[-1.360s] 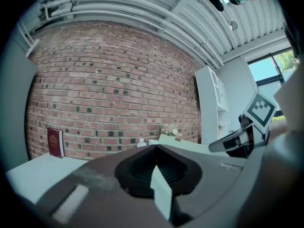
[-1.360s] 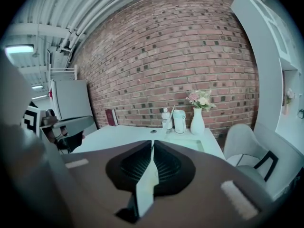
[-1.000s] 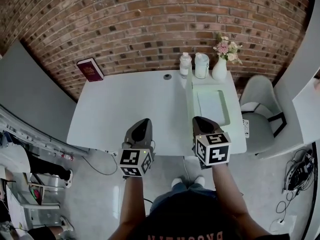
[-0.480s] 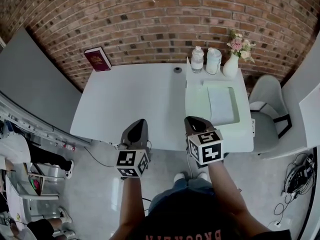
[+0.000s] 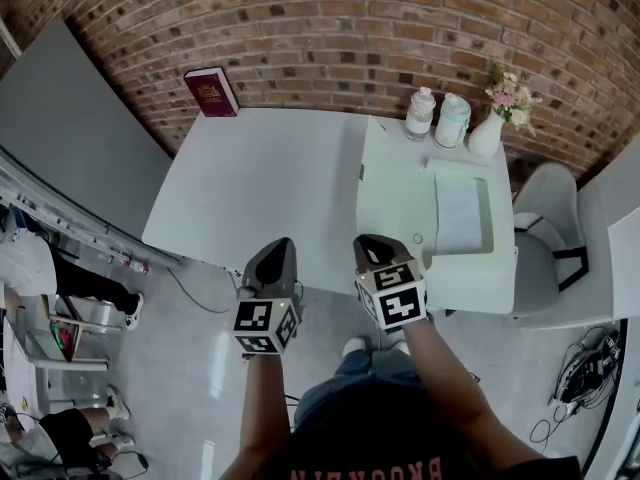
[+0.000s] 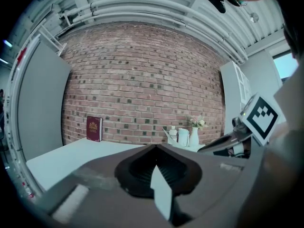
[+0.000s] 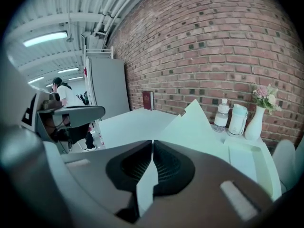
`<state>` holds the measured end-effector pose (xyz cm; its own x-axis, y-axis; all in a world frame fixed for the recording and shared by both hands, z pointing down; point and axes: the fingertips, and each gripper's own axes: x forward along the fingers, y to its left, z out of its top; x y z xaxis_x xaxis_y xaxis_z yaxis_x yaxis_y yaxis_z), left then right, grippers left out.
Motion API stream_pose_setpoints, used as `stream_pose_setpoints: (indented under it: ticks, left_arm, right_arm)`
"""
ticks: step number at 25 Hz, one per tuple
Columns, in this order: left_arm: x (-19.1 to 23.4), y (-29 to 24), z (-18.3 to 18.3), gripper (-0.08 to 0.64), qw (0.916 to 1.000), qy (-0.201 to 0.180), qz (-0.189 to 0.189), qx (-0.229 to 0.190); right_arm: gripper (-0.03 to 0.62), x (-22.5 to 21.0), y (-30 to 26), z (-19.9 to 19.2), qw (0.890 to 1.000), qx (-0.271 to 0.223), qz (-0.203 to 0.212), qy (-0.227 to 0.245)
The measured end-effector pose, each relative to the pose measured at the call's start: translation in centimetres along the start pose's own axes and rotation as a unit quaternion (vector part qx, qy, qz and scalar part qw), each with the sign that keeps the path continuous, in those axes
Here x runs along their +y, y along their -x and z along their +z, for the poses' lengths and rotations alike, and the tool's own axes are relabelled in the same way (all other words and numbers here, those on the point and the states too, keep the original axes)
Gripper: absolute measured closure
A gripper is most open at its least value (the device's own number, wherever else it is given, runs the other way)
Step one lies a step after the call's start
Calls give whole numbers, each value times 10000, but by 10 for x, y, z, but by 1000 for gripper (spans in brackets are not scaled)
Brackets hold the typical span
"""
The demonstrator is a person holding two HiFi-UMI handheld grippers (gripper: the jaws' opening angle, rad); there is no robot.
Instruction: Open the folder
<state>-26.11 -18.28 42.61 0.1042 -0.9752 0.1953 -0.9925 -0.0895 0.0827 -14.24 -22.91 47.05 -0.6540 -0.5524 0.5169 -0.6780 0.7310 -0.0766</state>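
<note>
Find the folder (image 5: 470, 273) on the right part of the table (image 5: 250, 178), long axis running from the near edge away toward the brick wall, spine along that same line. See the cover (image 5: 395, 183) swung to the left of the spine, past upright as far as can be judged, tilted and not yet flat on the table. Read the right gripper (image 5: 369, 245) as pinched narrow on the near corner of the cover's free edge, with the pale sheet rising straight out from the closed jaws in the right gripper view. Judge the coming move as down and leftward, across the spine line, to lay the cover flat. Note the left gripper (image 5: 281, 250) just to the left, off the table's near edge, jaws together on nothing, farther from the folder than the right one.
</note>
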Motion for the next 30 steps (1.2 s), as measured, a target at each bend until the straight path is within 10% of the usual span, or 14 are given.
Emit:
stream_pose_setpoints:
  ticks: [30]
  left_arm:
    - [81, 42, -68, 561, 9915, 607, 993, 585]
  right_arm:
    - [531, 55, -123, -67, 9848, 1245, 1212, -33]
